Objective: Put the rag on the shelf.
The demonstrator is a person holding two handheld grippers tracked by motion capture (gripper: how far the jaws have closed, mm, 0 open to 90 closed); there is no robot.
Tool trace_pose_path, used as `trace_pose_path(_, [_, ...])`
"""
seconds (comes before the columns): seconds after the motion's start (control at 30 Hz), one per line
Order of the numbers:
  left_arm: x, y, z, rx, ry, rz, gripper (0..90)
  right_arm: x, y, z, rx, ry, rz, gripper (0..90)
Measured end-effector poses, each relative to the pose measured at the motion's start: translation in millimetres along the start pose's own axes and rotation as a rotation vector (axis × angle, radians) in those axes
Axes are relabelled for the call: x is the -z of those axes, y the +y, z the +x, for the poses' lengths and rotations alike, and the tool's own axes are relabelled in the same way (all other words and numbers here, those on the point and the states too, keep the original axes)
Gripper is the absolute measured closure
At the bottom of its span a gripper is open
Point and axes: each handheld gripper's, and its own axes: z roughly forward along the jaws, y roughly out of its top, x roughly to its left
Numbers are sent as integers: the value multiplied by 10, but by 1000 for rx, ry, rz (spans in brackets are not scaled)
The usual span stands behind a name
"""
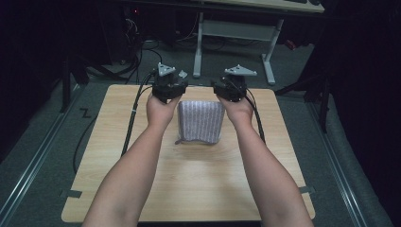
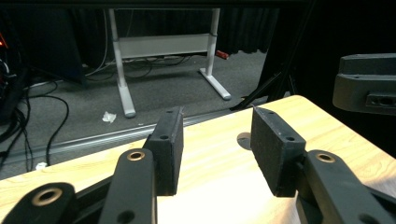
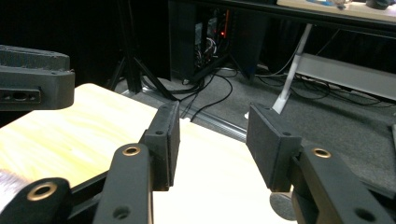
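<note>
A folded grey-lilac striped cloth (image 1: 200,121) lies in the middle of the wooden table (image 1: 189,189). A person's two hands hold the grippers just beyond the cloth's far corners. My left gripper (image 1: 169,87) is at the far left corner and my right gripper (image 1: 231,89) at the far right one. In the left gripper view my left gripper (image 2: 217,135) is open over bare table near the far edge, with nothing between its jaws. My right gripper (image 3: 212,135) is open too and holds nothing. A corner of the cloth (image 3: 5,186) shows at the lower left.
Beyond the table's far edge stands a white-legged desk (image 1: 234,30) on grey carpet. Cables (image 1: 137,61) trail across the floor at the back left. A metal floor rail (image 1: 33,165) runs along the table's left side. Each gripper view shows the other gripper (image 2: 369,84) (image 3: 32,81) close by.
</note>
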Motion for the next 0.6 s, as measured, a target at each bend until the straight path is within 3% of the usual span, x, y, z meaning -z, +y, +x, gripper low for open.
trace_pose_path(0.1, [83,1,-48,-25,5,-5,536,76,-1,59,8,12,-7,535])
trace_pose_path(0.23, [175,6,-78,-27,7,-19,519,166,-3,137,37,12,-16,528])
trace_pose_path(0.37, [354,14,-136,-19,-17,-49,490,333,-25,221,45,14,-31,520])
trace_pose_path(0.6, [587,-69,-235,-32,-36,-53,469,563,-119,277,47,-9,-54,517])
